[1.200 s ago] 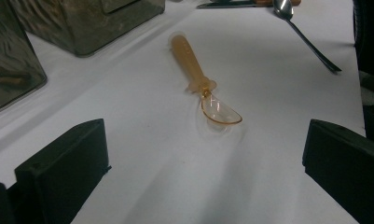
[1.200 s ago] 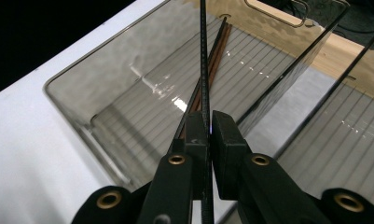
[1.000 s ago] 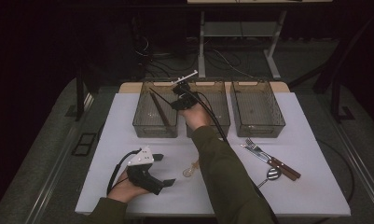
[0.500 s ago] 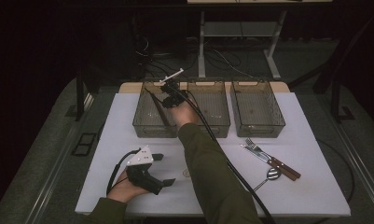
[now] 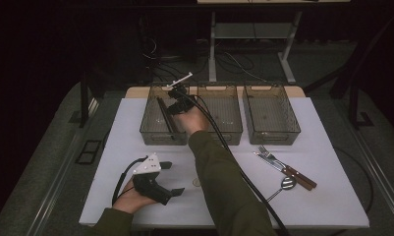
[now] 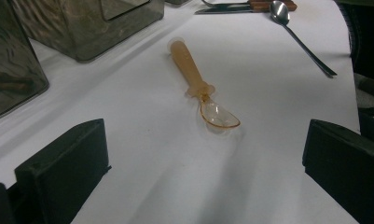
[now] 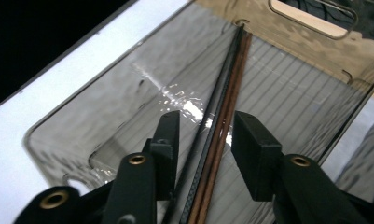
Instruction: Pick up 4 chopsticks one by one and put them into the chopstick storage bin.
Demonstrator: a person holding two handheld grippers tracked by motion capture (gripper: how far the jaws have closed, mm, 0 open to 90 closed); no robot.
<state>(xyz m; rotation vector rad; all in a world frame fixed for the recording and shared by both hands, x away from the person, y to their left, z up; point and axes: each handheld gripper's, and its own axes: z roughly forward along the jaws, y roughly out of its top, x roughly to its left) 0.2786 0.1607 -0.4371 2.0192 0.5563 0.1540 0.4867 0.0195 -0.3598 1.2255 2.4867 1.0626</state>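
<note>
Chopsticks [image 7: 222,126] are lying in the left bin [image 5: 150,129], flat on its floor, a dark stick and a reddish-brown stick side by side and touching. In the right gripper view their long axis runs from between the jaws up to the bin's far wall by the handle cutout; in the high view they [image 5: 166,118] lie lengthwise front to back, along the middle of the bin.

Right tool [image 7: 204,135] sits over that bin, pointing down into it. Its jaws have just been opening; the chopsticks run between them, with a visible gap on each side, so they are let go and nothing is gripped. In the high view the right tool [image 5: 175,104] and the hand are above the bin's right half, and the sleeve and cable trail back across the tabletop [image 5: 332,196].

Around it: middle bin [image 5: 226,120] touches the left one, right bin [image 5: 270,115] is just beside that, in a row at the far edge. I can't tell what is in either.

Left tool [image 5: 169,178] rests on the near-left tabletop, jaws spread wide, gripping nothing. In front of it in the left gripper view lies a clear orange plastic spoon [image 6: 201,86], bowl toward the tool, handle pointing away to the bins, nothing between it and the jaws.

Well to the right: fork [image 5: 269,156], wooden-handled knife [image 5: 295,174] and metal spoon [image 5: 285,184], close together, away from both tools.
</note>
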